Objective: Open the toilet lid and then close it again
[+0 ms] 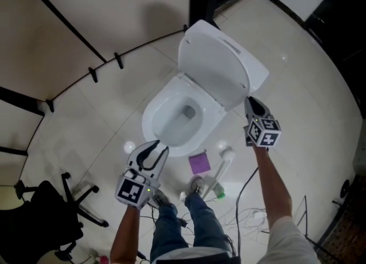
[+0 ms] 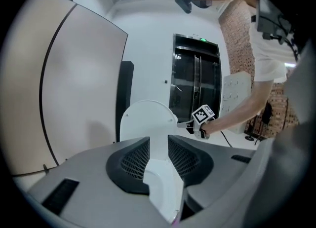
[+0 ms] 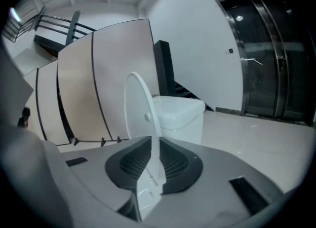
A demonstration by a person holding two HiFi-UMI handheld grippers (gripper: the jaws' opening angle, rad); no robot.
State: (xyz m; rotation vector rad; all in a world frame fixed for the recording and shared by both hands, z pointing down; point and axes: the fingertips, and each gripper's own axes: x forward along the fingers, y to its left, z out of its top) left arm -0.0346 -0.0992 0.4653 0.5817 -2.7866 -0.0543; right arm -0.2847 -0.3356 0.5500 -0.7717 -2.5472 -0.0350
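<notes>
Pinching the upright toilet lid (image 1: 220, 66) by its side edge with the right tongs (image 1: 252, 103), jaws narrow on the thin rim. Hovering the left tongs (image 1: 159, 147) half-spread and empty before the bowl (image 1: 150, 121). Likely best: lowering slowly, gripping firmly, avoiding a slam.

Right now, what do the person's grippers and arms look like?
Both the left gripper and right gripper have light grey bodies and two tapering jaws with black ribbed pads. Each carries a cube with black-and-white square markers. The forearms are bare; a white short sleeve shows on the right arm.
</notes>
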